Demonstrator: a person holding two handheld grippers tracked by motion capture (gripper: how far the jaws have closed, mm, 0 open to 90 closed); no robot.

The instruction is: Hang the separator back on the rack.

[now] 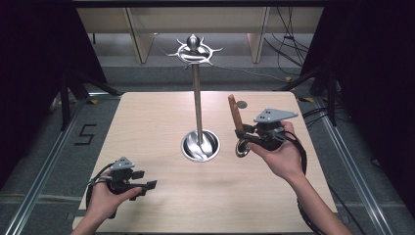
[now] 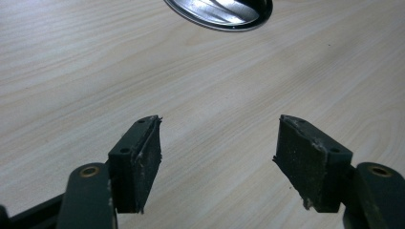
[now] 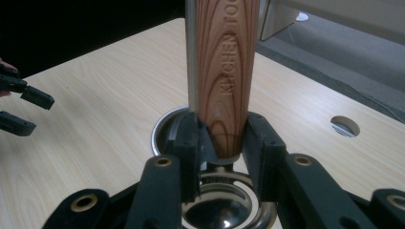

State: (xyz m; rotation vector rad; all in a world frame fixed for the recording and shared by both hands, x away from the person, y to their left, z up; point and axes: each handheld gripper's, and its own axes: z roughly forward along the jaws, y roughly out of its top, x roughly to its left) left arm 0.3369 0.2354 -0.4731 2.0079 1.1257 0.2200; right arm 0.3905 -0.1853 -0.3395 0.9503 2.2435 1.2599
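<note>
A kitchen utensil with a wooden handle (image 1: pixel 234 113) and a round metal head (image 1: pixel 242 148) stands handle-up over the right half of the table. My right gripper (image 1: pixel 241 133) is shut on the handle's lower end (image 3: pixel 224 86), just above the shiny head (image 3: pixel 215 210). Left of it stands a steel utensil stand: a round base (image 1: pixel 200 145), a thin pole (image 1: pixel 197 98) and a crown of hooks (image 1: pixel 195 50). My left gripper (image 1: pixel 149 185) rests low at the near left, open, with bare wood between its pads (image 2: pixel 143 157). The stand's base (image 2: pixel 219 12) lies ahead of it.
The wooden table (image 1: pixel 147 122) has a small round hole (image 1: pixel 241 104) behind the utensil. Dark curtains flank both sides. Cables lie on the floor at the far right (image 1: pixel 288 49). The right gripper view catches the left gripper (image 3: pixel 24 109) at its left edge.
</note>
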